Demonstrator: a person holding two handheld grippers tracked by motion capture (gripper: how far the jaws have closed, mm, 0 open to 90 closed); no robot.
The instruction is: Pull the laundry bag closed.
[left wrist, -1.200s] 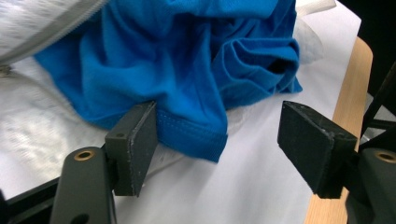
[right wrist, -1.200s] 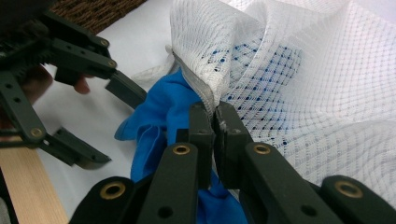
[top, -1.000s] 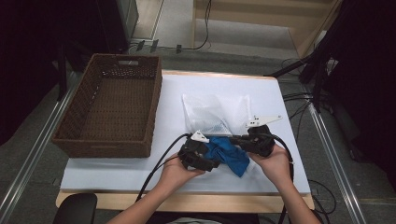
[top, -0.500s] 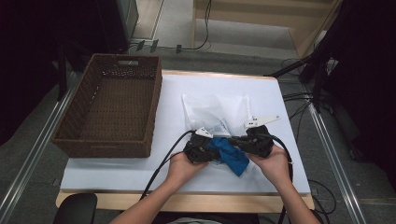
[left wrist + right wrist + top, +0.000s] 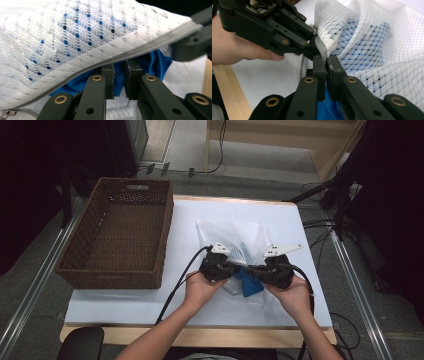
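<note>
Grey carpet floor (image 5: 30,320), wooden step (image 5: 280,132) behind, dim dark surroundings

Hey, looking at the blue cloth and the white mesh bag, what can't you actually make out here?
- High view: where the blue cloth meets the bag mouth, hidden by the two hand-held grippers.
- Left gripper view: what kind of item the cloth is; the mesh bag covers most of it.
- Right gripper view: how much cloth is inside; only blue patches show through the mesh.

Both grippers, left (image 5: 231,268) and right (image 5: 252,270), are showing black linked jaws with brass rivets, white plates on top and black cables trailing toward six o'clock.
</note>
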